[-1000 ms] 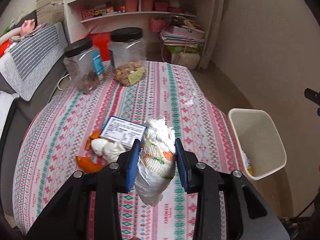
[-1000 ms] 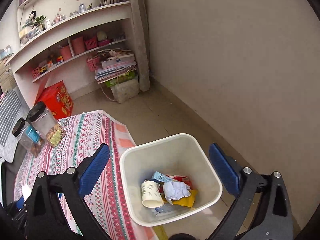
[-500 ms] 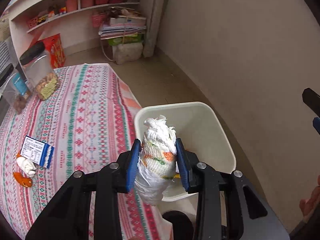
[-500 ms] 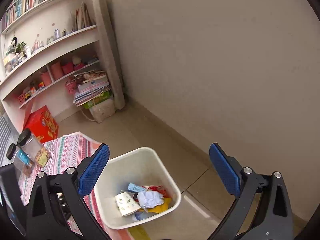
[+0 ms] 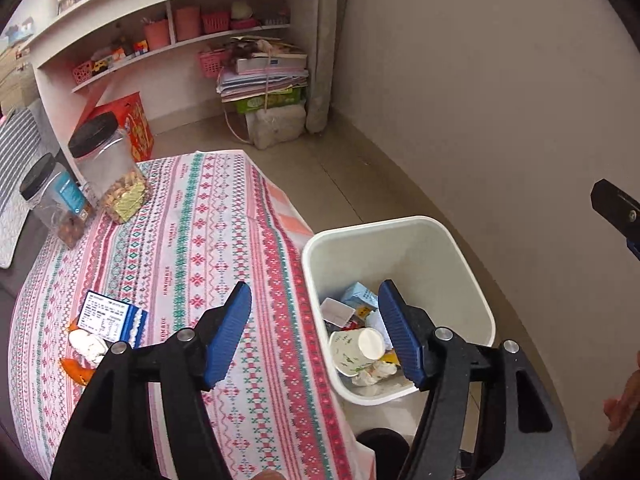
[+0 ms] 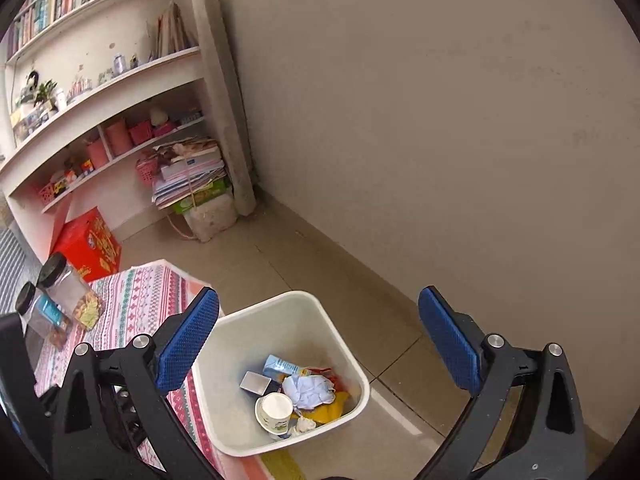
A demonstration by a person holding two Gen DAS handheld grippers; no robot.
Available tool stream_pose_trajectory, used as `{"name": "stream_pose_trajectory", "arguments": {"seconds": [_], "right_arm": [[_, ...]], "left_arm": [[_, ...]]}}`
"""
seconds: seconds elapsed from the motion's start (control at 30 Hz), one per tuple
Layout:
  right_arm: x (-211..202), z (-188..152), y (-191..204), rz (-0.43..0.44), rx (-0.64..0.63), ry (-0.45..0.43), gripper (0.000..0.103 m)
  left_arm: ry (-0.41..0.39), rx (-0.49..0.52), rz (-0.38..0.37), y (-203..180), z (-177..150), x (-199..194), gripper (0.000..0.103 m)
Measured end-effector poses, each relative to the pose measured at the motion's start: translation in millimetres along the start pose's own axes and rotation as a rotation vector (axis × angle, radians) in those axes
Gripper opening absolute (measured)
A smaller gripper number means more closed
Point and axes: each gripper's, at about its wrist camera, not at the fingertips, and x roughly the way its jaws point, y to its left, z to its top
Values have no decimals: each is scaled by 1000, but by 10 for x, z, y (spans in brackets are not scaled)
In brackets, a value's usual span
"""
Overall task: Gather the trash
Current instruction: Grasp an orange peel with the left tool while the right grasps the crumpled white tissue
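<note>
Left wrist view: my left gripper [image 5: 316, 334] hangs over the table edge and the bin [image 5: 472, 280]. Its jaws have just been opening and stand apart with nothing between them. The bin sits on the floor against the tablecloth [image 5: 192, 248]. Inside it: a paper cup [image 5: 352, 350] on its side, a crumpled wad [image 5: 376, 372] just below the cup, a blue carton [image 5: 360, 295], other scraps. Still on the cloth, to the left: a card packet [image 5: 110, 316], a white wad [image 5: 86, 344] touching it, orange peel [image 5: 76, 370] beside that. Two black-lidded jars [image 5: 108, 168] stand at the far end.

Right wrist view: my right gripper [image 6: 320, 344] has its jaws wide apart, empty, pointing down toward the bin [image 6: 340, 348]. In the bin the cup [image 6: 274, 410] lies mouth toward me, crumpled white paper [image 6: 310, 390] beside it, the carton [image 6: 282, 365] behind, a yellow wrapper [image 6: 330, 410] underneath. The left gripper's black frame shows at the left edge.
</note>
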Motion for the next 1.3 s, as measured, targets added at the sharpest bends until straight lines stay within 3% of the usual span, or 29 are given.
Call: {"name": "stream_pose_trajectory", "arguments": {"seconds": [0.43, 0.63, 0.9, 1.07, 1.13, 1.3], "right_arm": [[143, -450, 1126, 49, -299, 65, 96], [165, -618, 1540, 135, -350, 119, 96], [199, -882, 2140, 200, -465, 162, 96], [254, -1002, 2399, 221, -510, 189, 96], [295, -1042, 2477, 227, -521, 202, 96], [377, -1092, 2617, 241, -537, 228, 96]], "left_arm": [[-12, -52, 204, 1001, -272, -141, 78], [81, -66, 287, 1512, -532, 15, 81], [212, -229, 356, 2397, -969, 261, 81], [259, -364, 334, 2803, -1098, 387, 80], [282, -429, 293, 2920, -1115, 452, 72], [310, -515, 253, 3051, -1076, 597, 66]]}}
